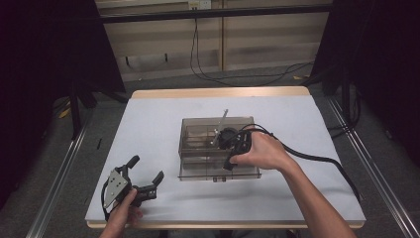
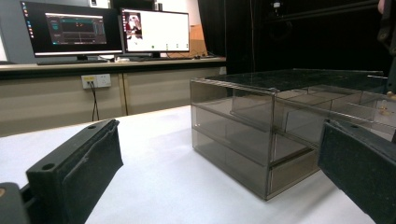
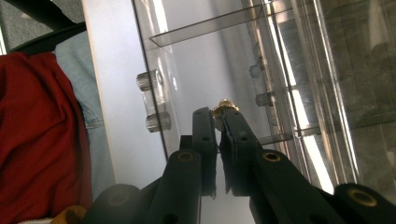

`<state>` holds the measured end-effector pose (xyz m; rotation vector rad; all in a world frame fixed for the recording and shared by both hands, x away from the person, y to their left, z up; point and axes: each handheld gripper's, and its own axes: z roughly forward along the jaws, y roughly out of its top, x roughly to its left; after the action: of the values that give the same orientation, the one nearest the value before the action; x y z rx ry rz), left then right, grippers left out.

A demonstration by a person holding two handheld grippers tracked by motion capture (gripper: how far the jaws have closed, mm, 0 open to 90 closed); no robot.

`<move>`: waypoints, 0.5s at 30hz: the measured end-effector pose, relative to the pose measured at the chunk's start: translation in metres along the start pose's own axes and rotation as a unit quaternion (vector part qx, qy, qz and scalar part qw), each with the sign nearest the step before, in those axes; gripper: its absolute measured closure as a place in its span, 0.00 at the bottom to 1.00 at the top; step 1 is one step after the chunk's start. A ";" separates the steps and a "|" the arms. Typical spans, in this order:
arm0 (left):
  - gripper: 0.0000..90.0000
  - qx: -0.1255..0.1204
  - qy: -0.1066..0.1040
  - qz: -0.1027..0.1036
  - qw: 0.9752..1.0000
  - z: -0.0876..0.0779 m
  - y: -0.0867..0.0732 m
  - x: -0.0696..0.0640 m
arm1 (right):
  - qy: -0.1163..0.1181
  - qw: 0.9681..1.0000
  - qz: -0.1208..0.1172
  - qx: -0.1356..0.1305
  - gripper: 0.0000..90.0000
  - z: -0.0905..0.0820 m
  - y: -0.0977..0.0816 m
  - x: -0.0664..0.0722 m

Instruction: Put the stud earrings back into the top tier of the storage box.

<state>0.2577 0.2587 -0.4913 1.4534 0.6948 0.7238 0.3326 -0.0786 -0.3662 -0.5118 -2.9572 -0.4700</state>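
**Small gold piece carried over an acrylic drawer cabinet**

While the right gripper (image 3: 218, 114) hangs over the open drawer (image 1: 218, 168) of the smoked acrylic cabinet (image 1: 195, 130), its jaws are pinched together on a small gold-coloured piece (image 3: 224, 105) at their very tips. What the piece is cannot be told; it looks hard, shiny and light, so it would likely slip or flick out of a loose pinch, and a hold across its middle with the pads square to it seems safest. The drawer stands pulled toward the near edge of the white table (image 1: 148, 124), its two clear knobs (image 3: 152, 100) on the front panel. These thin, stiff walls would scratch or crack under a knock, and the knobs are the natural place to grasp. At near left, the left gripper (image 1: 146, 173) rests on the table with its jaws wide apart and nothing between them, well apart from the cabinet.
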 end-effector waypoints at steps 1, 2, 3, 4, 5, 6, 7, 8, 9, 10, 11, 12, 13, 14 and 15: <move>0.00 0.000 0.000 -0.001 1.000 0.000 0.000 0.000 | 0.003 1.000 0.000 0.003 0.94 0.001 0.001 0.000; 0.00 0.000 0.000 0.000 1.000 0.000 0.000 0.000 | 0.001 1.000 0.002 0.002 0.94 0.003 0.001 -0.001; 0.00 0.000 0.000 0.000 1.000 0.000 0.000 0.000 | 0.001 1.000 0.001 0.002 0.94 0.004 0.002 -0.001; 0.00 0.002 -0.001 0.002 1.000 0.000 0.000 0.000 | -0.001 1.000 0.000 0.003 0.93 0.005 0.002 -0.002; 0.00 0.000 0.000 0.000 1.000 0.000 0.000 0.000 | 0.001 1.000 0.005 0.004 0.92 0.005 0.002 -0.001; 0.00 -0.001 0.000 -0.002 1.000 0.000 0.000 0.000 | 0.000 1.000 0.000 0.003 0.91 0.006 0.002 -0.002; 0.00 -0.001 0.001 0.001 1.000 0.000 0.000 0.000 | -0.001 1.000 0.001 0.000 0.91 0.007 0.002 -0.002; 0.00 -0.001 0.000 -0.002 1.000 0.000 0.000 0.000 | 0.000 1.000 0.000 0.000 0.91 0.006 0.002 -0.001; 0.00 -0.001 0.000 0.000 1.000 0.000 0.000 0.000 | 0.000 1.000 0.001 -0.003 0.91 0.006 0.002 -0.001; 0.00 -0.001 0.000 -0.002 1.000 0.000 0.000 0.000 | -0.003 1.000 0.002 -0.004 0.91 0.005 0.002 -0.001; 0.00 -0.001 0.000 -0.001 1.000 0.000 0.000 0.000 | -0.002 1.000 0.002 -0.009 0.91 0.003 0.002 -0.001; 0.00 -0.001 -0.001 -0.001 1.000 0.000 0.000 0.000 | -0.001 1.000 0.002 -0.013 0.91 0.002 0.001 -0.001; 0.00 0.000 0.000 -0.001 1.000 0.000 0.000 0.000 | -0.003 1.000 0.001 -0.014 0.90 0.000 0.001 -0.001; 0.00 -0.001 0.000 -0.002 1.000 0.000 0.000 0.000 | -0.004 1.000 0.005 -0.015 0.90 -0.001 0.000 0.000; 0.00 -0.001 0.001 0.000 1.000 0.000 0.000 0.000 | -0.004 1.000 0.004 -0.016 0.90 -0.003 0.000 0.000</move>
<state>0.2578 0.2588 -0.4912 1.4522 0.6953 0.7257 0.3330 -0.0797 -0.3639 -0.5294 -2.9591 -0.5179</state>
